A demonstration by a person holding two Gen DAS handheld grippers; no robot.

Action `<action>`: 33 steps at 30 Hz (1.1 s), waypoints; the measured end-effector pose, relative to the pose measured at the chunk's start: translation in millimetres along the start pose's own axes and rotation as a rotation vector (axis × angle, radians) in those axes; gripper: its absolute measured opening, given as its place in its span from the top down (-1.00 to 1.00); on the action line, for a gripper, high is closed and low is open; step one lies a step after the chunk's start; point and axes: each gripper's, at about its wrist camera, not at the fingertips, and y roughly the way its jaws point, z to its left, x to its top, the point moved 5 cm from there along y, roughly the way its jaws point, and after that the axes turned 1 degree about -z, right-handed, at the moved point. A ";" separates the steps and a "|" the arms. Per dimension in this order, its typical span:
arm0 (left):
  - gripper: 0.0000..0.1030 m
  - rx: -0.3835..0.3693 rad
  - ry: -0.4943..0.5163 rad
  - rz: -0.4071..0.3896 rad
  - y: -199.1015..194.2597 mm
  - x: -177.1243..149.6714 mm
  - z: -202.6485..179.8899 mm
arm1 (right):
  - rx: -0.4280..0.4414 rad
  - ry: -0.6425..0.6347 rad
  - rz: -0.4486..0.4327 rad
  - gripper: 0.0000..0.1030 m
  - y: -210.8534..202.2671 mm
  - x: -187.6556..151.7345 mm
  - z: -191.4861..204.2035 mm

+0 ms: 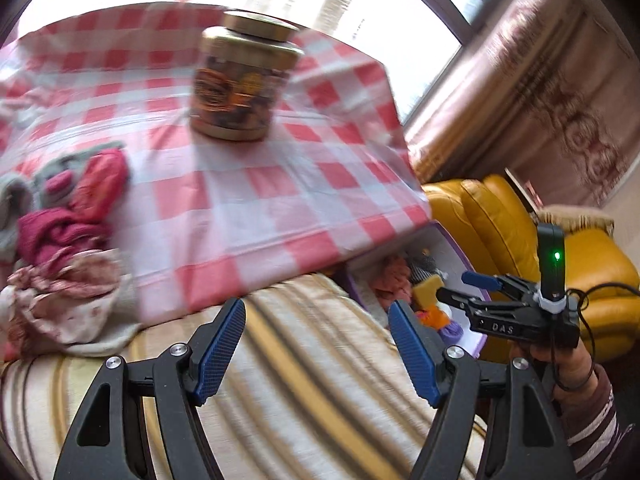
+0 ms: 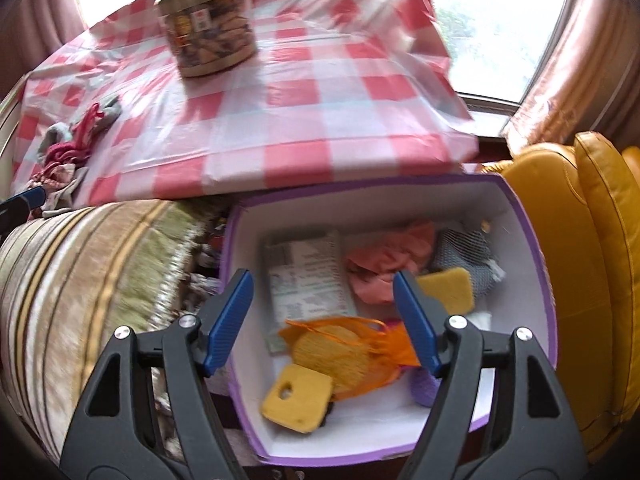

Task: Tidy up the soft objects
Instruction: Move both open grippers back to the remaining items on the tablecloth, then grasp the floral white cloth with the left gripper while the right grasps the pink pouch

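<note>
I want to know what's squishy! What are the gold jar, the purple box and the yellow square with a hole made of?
The gold jar looks like shiny metal: it glints and has a lid rim. The purple box seems to be stiff cardboard, matte white inside, with thin straight walls. The yellow square looks like sponge or foam, with a dull, pitted surface. That one is probably squishy.

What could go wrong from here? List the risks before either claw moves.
1. The gold tin stands on the loose checkered cloth; dragging the fabric pile toward the box could tug the cloth and tip it.
2. The purple box already holds an orange mesh bag and sponges; the open right claw might snag the mesh.
3. Both views are blurred, so aim may be off.
</note>
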 end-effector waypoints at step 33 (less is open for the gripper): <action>-0.15 0.350 -0.170 -0.090 -70.2 -1.5 169.7 | 0.263 -0.228 -0.032 -0.50 23.9 74.6 178.7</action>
